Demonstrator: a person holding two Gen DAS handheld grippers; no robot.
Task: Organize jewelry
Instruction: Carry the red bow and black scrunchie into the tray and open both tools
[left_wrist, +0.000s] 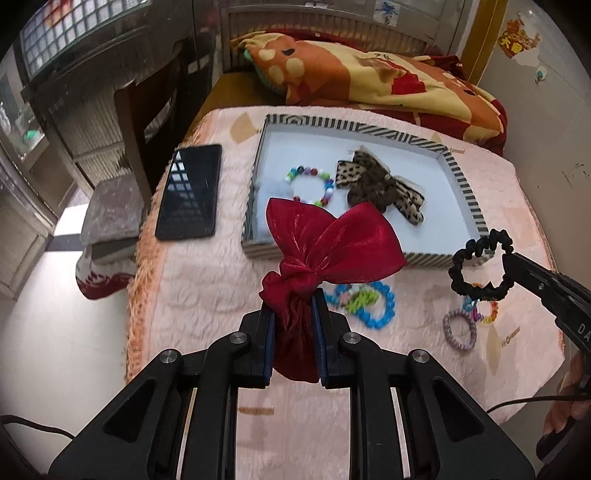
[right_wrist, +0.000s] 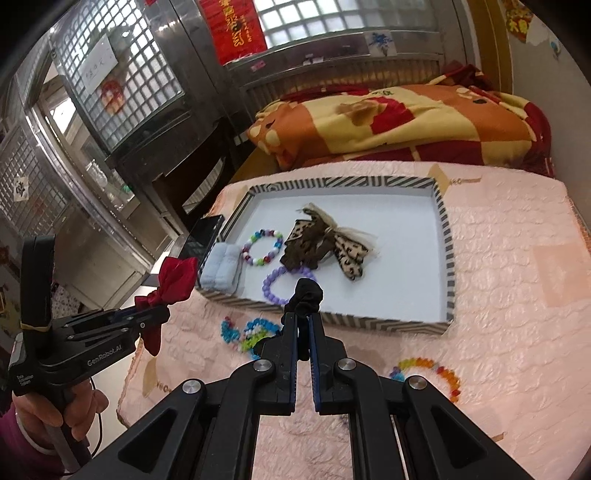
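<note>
Left gripper clamping red bow — tail hidden between fingers

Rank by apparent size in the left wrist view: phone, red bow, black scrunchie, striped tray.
1. striped tray
2. red bow, though it sits close to the camera, so the size is inflated
3. phone
4. black scrunchie
</note>
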